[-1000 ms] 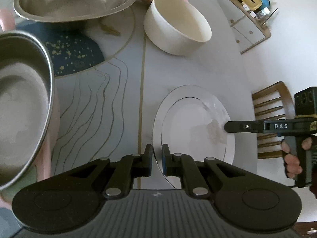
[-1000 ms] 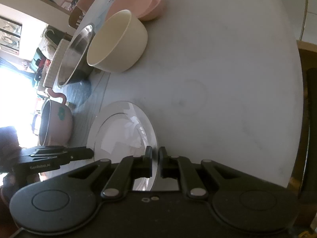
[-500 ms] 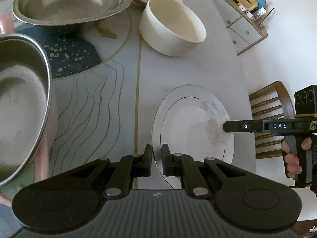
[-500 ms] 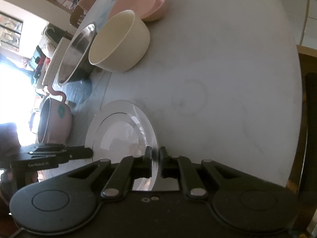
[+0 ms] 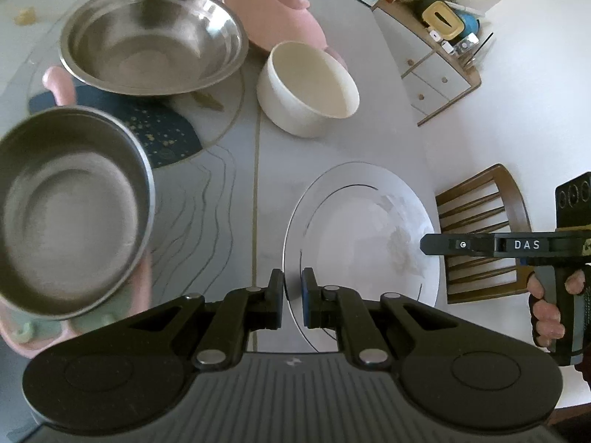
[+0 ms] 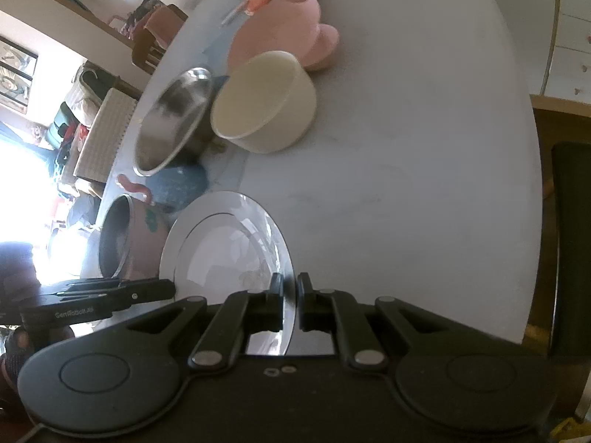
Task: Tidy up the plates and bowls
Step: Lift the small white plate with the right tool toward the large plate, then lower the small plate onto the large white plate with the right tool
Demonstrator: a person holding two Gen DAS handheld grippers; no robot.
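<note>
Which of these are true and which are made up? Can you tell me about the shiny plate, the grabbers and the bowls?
1. Both grippers pinch the silver plate by its rim. True.
2. The cream bowl is full of soup. False: it is empty.
3. The big steel bowl stands next to the cream bowl. True.
4. The left gripper is wide open. False: it is shut on the plate, like the right gripper.

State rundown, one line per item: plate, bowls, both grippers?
Silver plate: gripped on opposite rim edges, empty.
Left gripper: shut on plate rim.
Right gripper: shut on plate rim.
Cream bowl: upright, empty.
Large steel bowl: upright, empty.
Pink pot: upright, uncovered.
</note>
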